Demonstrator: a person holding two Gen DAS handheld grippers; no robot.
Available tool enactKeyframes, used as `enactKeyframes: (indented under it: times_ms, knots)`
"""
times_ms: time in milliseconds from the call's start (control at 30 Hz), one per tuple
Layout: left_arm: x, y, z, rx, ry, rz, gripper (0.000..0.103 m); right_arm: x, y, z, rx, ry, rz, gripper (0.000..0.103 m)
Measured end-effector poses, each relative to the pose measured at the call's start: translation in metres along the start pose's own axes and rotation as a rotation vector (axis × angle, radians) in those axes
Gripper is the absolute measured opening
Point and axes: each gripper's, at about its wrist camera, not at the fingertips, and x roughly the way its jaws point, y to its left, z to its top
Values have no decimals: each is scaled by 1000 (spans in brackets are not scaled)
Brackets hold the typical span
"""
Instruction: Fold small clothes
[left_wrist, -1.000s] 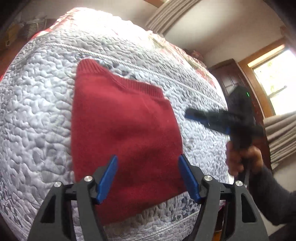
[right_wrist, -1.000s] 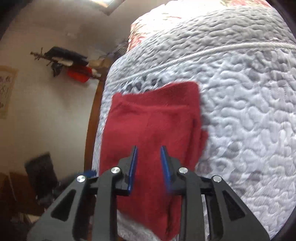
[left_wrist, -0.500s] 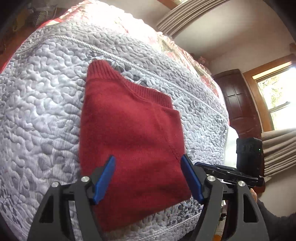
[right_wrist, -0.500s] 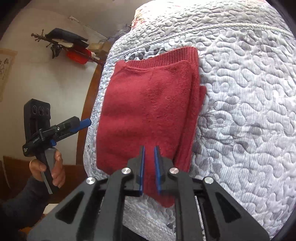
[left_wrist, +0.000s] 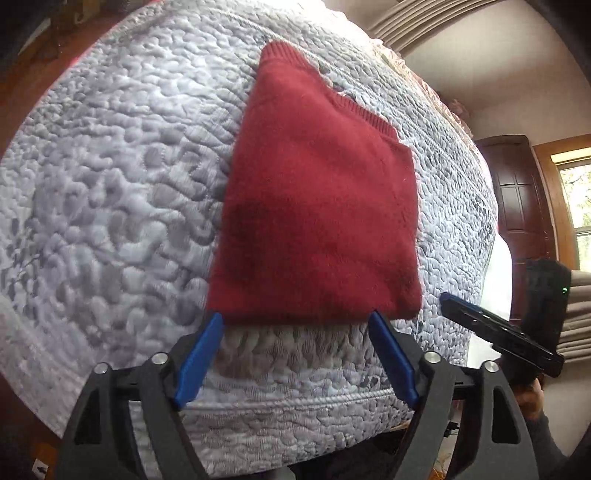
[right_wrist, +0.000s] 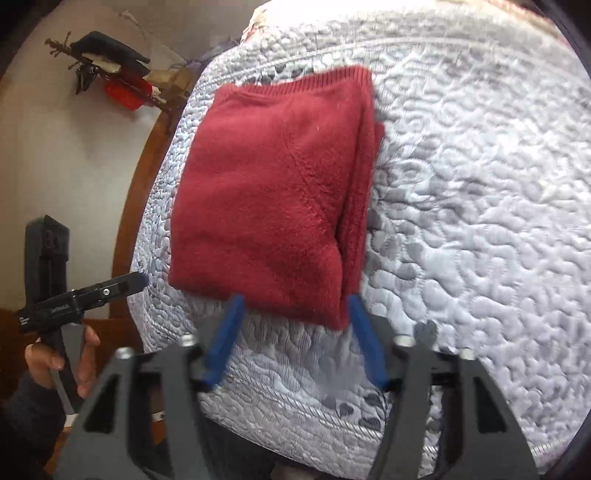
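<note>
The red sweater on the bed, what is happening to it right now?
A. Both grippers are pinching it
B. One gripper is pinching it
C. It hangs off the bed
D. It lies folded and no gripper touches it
D. The red sweater lies folded flat on the quilt, while the left gripper and the right gripper are both open, just short of its near edge.

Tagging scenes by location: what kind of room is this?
Most likely a bedroom in a home: a folded red sweater lies on a quilted bedspread, with a dark wooden door and a window behind.
</note>
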Motion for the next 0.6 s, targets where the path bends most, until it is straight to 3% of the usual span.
enactKeyframes:
  times_ms: [67,167,300,500,600]
  knots:
    - [-42,-15,-21,13,-30,89,99,-43,24,-20,-30,-43,-72,93]
    - [-112,-50,-56,67,-88,235,99,-105,64,-49,-65,-77,-198,98]
    - [-186,-99,-96,135,-171,417,99,-173,107,-80,-95,-166,-246,100]
    - [-240,-127,-119,106,-240,321,99,-227,141,-89,-122,-223,-252,100]
    - [-261,-139,-130,143,-321,347,99,-244,157,-94,-138,-266,-307,100]
